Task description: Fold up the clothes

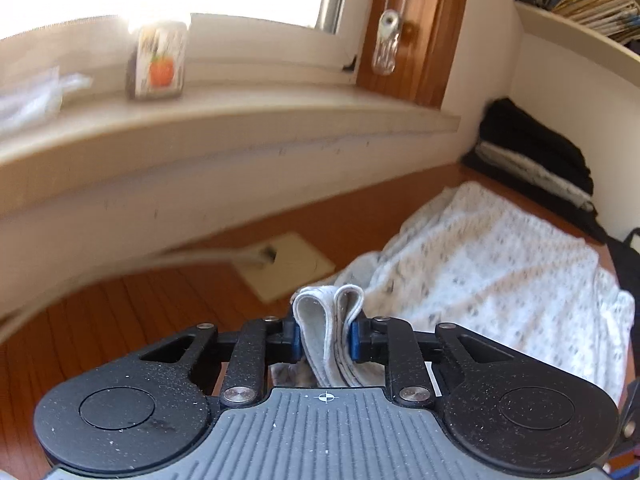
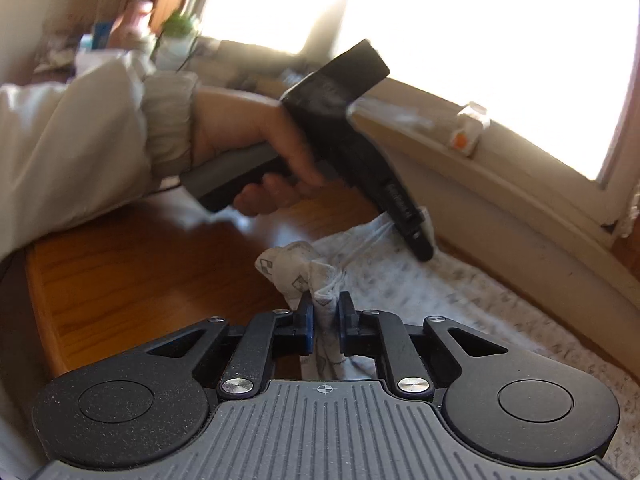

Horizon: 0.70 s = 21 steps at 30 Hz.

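A white garment with a small grey pattern (image 1: 492,252) lies spread over the wooden table (image 1: 120,312). My left gripper (image 1: 325,334) is shut on a doubled, thick hem of that garment, which bulges up between the blue pads. In the right wrist view my right gripper (image 2: 325,320) is shut on a bunched corner of the same garment (image 2: 440,292), a knot of cloth sticking up past its fingers. The left gripper (image 2: 416,236) shows there too, held by a hand in a cream sleeve (image 2: 80,140), pinching the cloth's far edge near the wall.
A pile of folded dark and light clothes (image 1: 532,160) sits in the back right corner. A small carton with an orange print (image 1: 158,64) stands on the windowsill. A pale square plate with a cable (image 1: 288,268) lies on the table by the wall. Shelves with papers (image 1: 592,4) hang upper right.
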Available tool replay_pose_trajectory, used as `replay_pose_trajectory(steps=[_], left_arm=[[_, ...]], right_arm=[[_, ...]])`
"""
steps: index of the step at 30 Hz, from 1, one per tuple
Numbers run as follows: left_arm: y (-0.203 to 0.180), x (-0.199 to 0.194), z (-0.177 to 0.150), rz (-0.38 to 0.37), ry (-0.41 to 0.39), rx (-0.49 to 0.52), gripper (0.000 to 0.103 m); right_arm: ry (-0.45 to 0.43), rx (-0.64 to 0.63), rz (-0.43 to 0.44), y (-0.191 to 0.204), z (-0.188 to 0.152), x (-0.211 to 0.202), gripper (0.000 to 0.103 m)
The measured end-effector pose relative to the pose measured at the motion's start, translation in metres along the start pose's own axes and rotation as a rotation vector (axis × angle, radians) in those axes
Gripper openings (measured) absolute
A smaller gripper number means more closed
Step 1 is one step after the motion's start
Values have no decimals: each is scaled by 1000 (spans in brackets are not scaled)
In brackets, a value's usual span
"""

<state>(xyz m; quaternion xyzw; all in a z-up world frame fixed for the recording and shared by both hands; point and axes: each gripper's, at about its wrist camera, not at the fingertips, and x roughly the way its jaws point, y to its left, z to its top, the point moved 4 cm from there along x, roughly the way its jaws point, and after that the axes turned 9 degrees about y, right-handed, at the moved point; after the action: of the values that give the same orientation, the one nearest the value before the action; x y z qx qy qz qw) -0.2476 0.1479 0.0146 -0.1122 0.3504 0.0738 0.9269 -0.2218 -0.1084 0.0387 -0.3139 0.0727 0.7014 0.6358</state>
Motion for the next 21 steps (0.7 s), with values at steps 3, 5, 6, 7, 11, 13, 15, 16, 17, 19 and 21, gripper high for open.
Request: replay_pose_trajectory(steps=[3,5,6,7,11,13,15,16,17,19,21], left_arm=[[-12,-6,23,-13,-42,3,22],[-30,-6,47,-8,-53,40,22],[-41,-4,60,-9,-56,60,22],[-55,-1,75,-16,-59,84,22],[-130,23,141,-61,-65,179,22],[-176,46,169,-74,-59,228,23],[-225,78,191,-70,-43,275,32],[-243,97,199,-47,-16,296,37],[-253,113,202,-30,11,308,46],[-273,143,206,4,64,329,48],[-271,154,204,-4,70,313,54]], right_arm=[[-52,38,-40,-24,3,-19,12],[-96,70,-96,-44,2,-35,12],[-105,88,-112,-57,1,-43,12],[-126,111,-137,-70,-1,-52,12],[-169,214,-266,-129,-24,-93,12],[-180,273,-343,-158,-43,-114,12],[-162,338,-417,-187,-70,-130,12],[-142,376,-446,-203,-85,-135,13],[-98,429,-434,-217,-105,-132,14],[-2,539,-398,-245,-144,-125,24],[70,590,-427,-259,-176,-119,30]])
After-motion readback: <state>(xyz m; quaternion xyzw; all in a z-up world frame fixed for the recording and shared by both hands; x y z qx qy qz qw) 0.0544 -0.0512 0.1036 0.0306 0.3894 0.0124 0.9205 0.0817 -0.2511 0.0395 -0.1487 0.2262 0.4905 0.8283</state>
